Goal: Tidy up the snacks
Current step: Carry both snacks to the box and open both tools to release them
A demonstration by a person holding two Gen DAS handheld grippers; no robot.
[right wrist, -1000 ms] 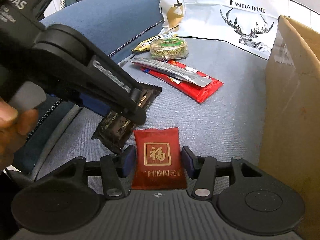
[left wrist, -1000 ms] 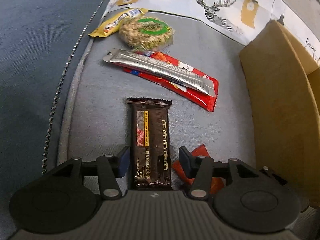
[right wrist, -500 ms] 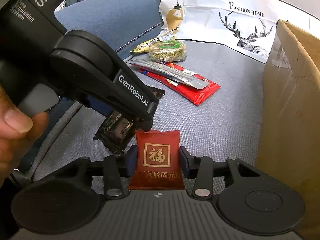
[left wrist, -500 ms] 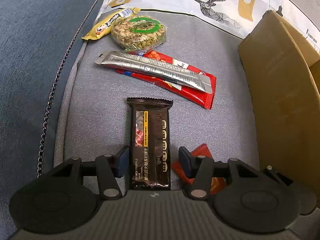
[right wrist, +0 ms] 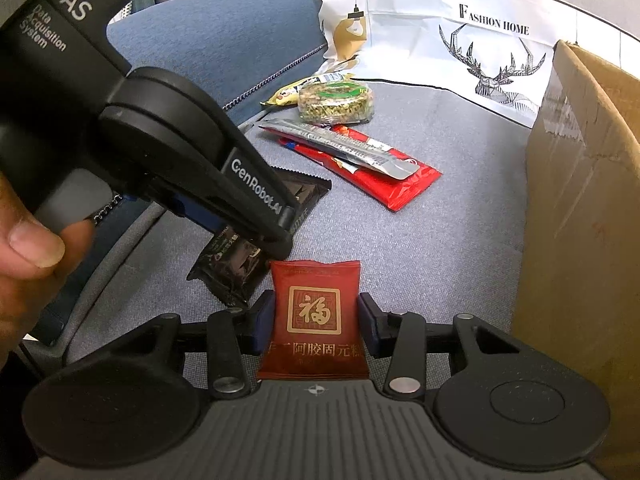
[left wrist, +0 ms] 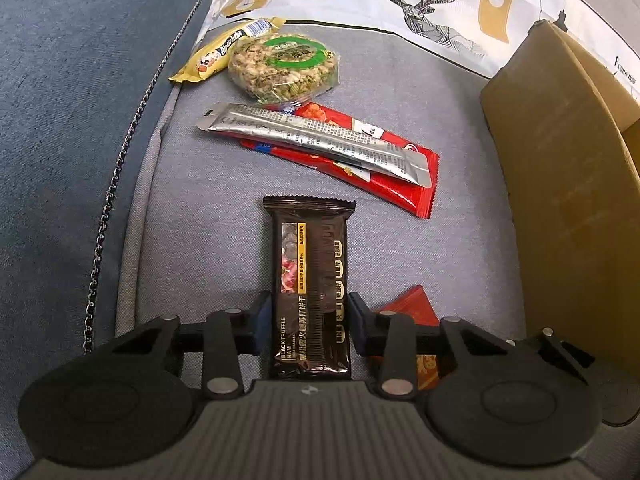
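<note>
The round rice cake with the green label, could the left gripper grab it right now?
Probably not yet. The left gripper has just closed on the black bar, so it is busy. The rice cake lies farther off, past the silver packet, with nothing on top of it.

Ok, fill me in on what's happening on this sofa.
A person is sorting snacks with two handheld grippers. The left gripper, jaws just closing, has its pads against the black cracker pack. The right gripper is closed on the red pouch. Both snacks still lie on the cushion, beside the cardboard box.
</note>
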